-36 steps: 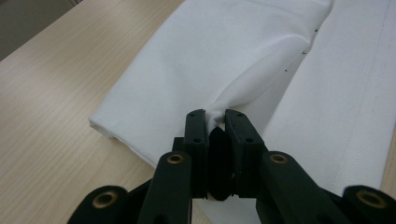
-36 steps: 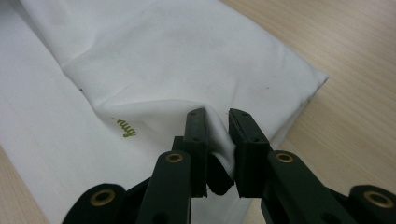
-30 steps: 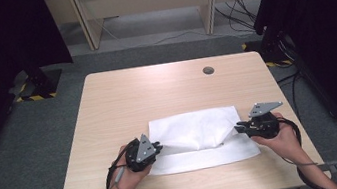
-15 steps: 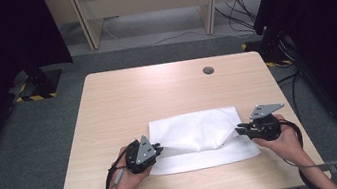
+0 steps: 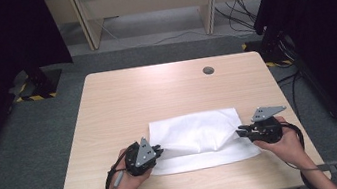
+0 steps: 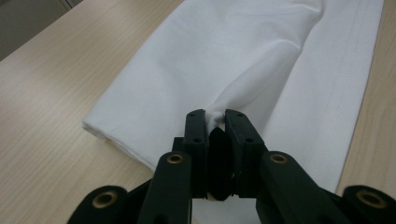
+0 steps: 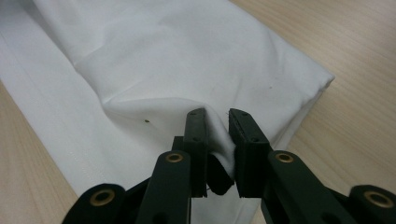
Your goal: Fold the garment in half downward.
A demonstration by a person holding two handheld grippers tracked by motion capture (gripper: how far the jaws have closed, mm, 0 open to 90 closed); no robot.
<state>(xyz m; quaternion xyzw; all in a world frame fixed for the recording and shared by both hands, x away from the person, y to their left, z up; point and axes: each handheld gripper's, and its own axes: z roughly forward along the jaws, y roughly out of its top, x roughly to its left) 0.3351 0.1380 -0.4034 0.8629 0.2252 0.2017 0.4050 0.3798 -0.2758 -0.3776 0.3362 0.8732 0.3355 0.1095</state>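
Note:
A folded white cloth (image 5: 198, 138) lies on the near half of the wooden table (image 5: 156, 96). My left gripper (image 5: 159, 151) sits at the cloth's left edge, and in the left gripper view its jaws pinch a raised fold of the white cloth (image 6: 233, 65) at the left gripper (image 6: 215, 117). My right gripper (image 5: 240, 129) is at the cloth's right edge. In the right gripper view the right gripper (image 7: 217, 116) is shut on a bunched bit of the cloth (image 7: 154, 56). The cloth's upper layer is pulled up slightly at both ends.
A round grey cable hole (image 5: 208, 70) sits in the table's far right part. Cables trail from both grippers toward the near edge. Dark curtains and desk legs stand beyond the table on a grey floor.

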